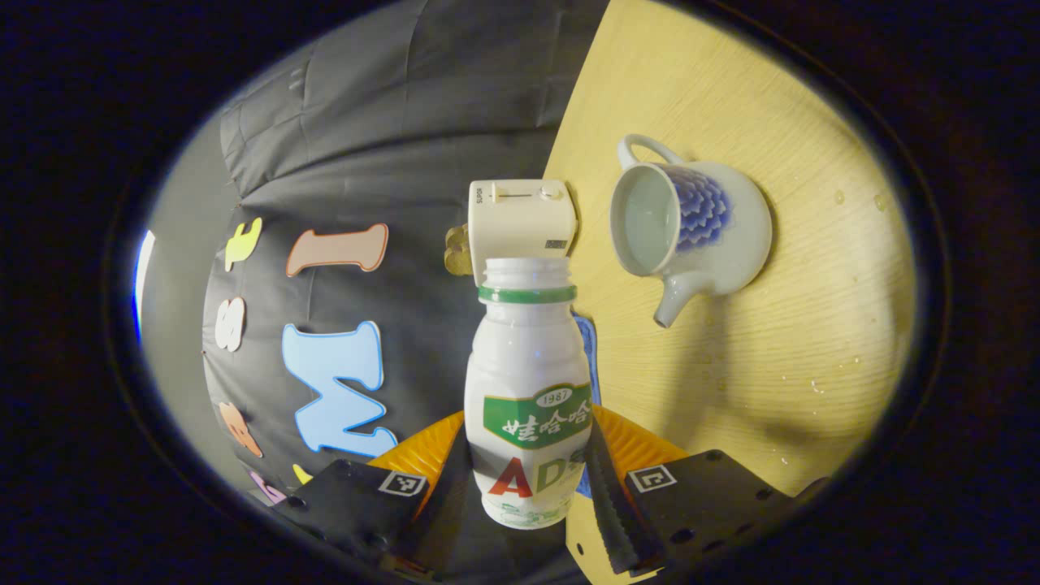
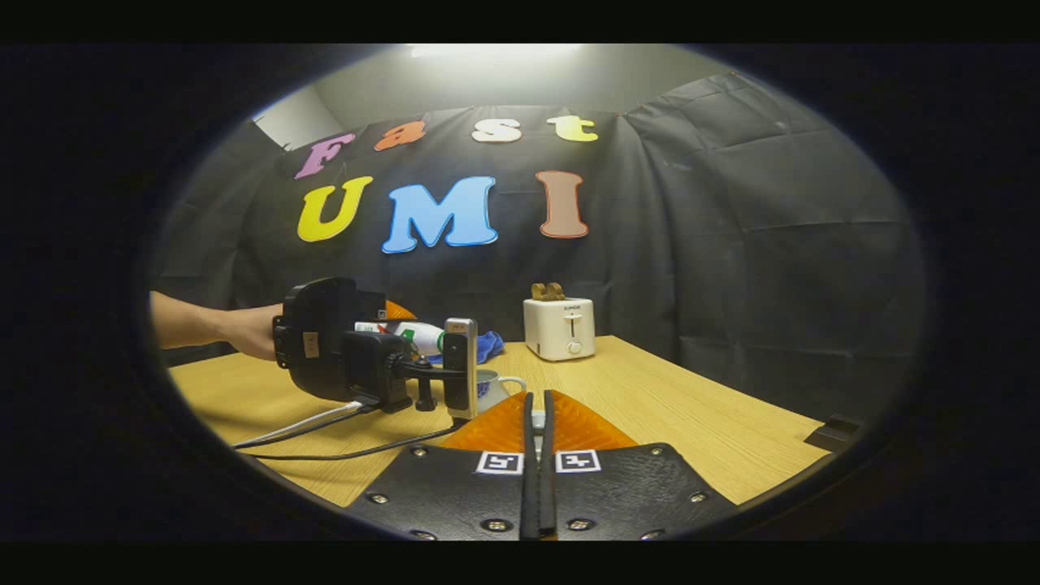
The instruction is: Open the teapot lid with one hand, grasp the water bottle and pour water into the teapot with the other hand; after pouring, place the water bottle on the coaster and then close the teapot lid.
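My left gripper is shut on a white water bottle with a green label and no cap. The right gripper view shows this bottle tipped almost level above the table, its mouth towards the teapot. The white and blue teapot stands lidless on the wooden table, with water visible inside. A blue coaster peeks out behind the bottle. My right gripper is held above the table, jaws nearly together on a small white piece that looks like the lid's knob.
A cream toaster with bread slices stands at the table's back edge, next to the black cloth wall. A person's hand holds the left gripper, and cables trail from it. Water drops dot the table. A dark object sits at the right edge.
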The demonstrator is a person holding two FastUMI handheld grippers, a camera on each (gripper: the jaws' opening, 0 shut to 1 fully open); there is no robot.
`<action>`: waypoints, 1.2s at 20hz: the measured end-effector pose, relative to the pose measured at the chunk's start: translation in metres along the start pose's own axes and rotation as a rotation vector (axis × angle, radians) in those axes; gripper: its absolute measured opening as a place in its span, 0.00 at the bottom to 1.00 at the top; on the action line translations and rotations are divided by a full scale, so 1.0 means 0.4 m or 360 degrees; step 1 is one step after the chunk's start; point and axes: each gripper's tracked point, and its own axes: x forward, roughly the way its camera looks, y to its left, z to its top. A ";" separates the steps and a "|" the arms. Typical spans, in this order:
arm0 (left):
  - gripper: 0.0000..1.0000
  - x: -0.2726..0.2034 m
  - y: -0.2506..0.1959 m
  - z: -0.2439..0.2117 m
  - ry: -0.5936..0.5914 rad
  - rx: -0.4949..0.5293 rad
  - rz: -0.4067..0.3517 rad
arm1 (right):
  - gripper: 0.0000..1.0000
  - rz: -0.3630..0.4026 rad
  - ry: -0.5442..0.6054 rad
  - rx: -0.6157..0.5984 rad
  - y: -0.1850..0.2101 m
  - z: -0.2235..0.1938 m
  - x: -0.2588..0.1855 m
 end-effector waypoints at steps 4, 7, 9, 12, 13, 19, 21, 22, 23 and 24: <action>0.82 0.004 0.000 0.007 -0.0005 0.0047 -0.0003 | 0.00 -0.0001 -0.0008 -0.0003 -0.003 0.000 0.000; 0.75 0.003 -0.002 0.008 -0.0005 0.0073 -0.0009 | 0.00 -0.0003 -0.0008 0.0002 -0.006 0.001 0.003; 0.82 0.003 -0.001 0.008 -0.0005 0.0089 -0.0010 | 0.00 -0.0008 -0.0003 -0.0001 -0.010 -0.001 0.003; 0.82 0.002 0.000 0.016 -0.0012 0.0122 -0.0006 | 0.00 -0.0004 -0.0002 -0.0004 -0.008 0.002 0.002; 0.82 0.002 0.001 0.016 -0.0014 0.0142 0.0001 | 0.00 -0.0002 -0.0004 -0.0006 -0.007 0.004 0.002; 0.82 0.000 0.004 0.017 -0.0021 0.0171 -0.0002 | 0.00 -0.0002 -0.0007 -0.0006 -0.008 0.005 0.008; 0.82 0.000 0.005 0.018 -0.0026 0.0178 -0.0005 | 0.00 -0.0003 -0.0006 -0.0009 -0.010 0.006 0.005; 0.82 -0.001 0.005 0.021 -0.0029 0.0182 -0.0003 | 0.00 -0.0002 -0.0007 -0.0010 -0.009 0.006 0.005; 0.82 -0.002 0.007 0.019 -0.0030 0.0184 0.0002 | 0.00 -0.0002 -0.0008 -0.0009 -0.009 0.007 0.005; 0.82 -0.004 0.006 0.021 -0.0032 0.0188 0.0004 | 0.00 -0.0003 -0.0012 -0.0008 -0.011 0.007 0.006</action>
